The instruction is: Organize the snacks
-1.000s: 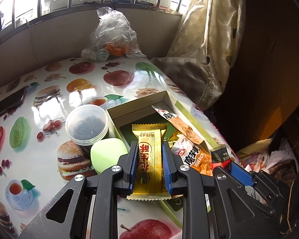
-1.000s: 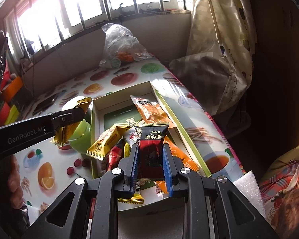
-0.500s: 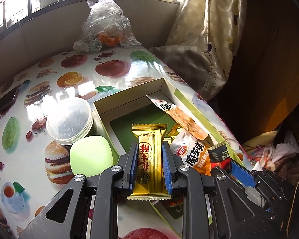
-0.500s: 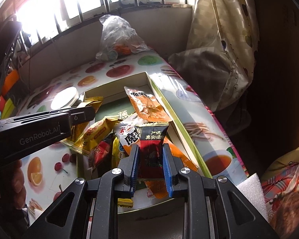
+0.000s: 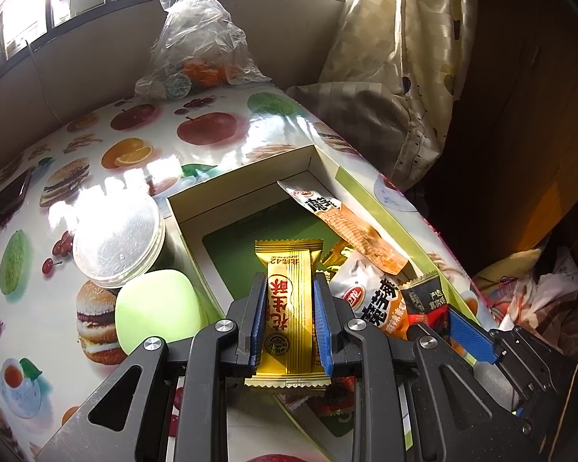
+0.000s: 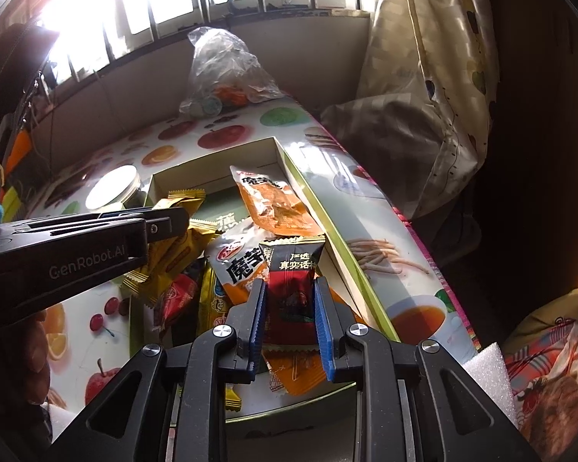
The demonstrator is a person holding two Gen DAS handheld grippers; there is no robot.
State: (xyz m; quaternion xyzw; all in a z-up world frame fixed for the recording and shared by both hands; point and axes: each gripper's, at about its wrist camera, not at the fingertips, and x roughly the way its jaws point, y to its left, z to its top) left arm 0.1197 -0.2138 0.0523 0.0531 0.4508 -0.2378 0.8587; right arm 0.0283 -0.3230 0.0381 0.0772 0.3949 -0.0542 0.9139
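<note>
My left gripper is shut on a gold snack bar with red characters, held over the open cardboard box with its green floor. My right gripper is shut on a black and red snack packet above the box's near end. In the box lie an orange konjac packet, a white and orange packet, and other gold and red wrappers. The left gripper shows from the side in the right wrist view, with the gold bar in it. The right gripper's blue pad appears at the left wrist view's lower right.
A round jar with a clear lid and a pale green case stand left of the box on the fruit-print tablecloth. A plastic bag with oranges sits at the far wall. A phone lies far left. A curtain hangs right.
My left gripper has carried the gold bar forward and down over the box, so the jar and green case now sit further left. The right gripper has stayed nearly still with its packet.
</note>
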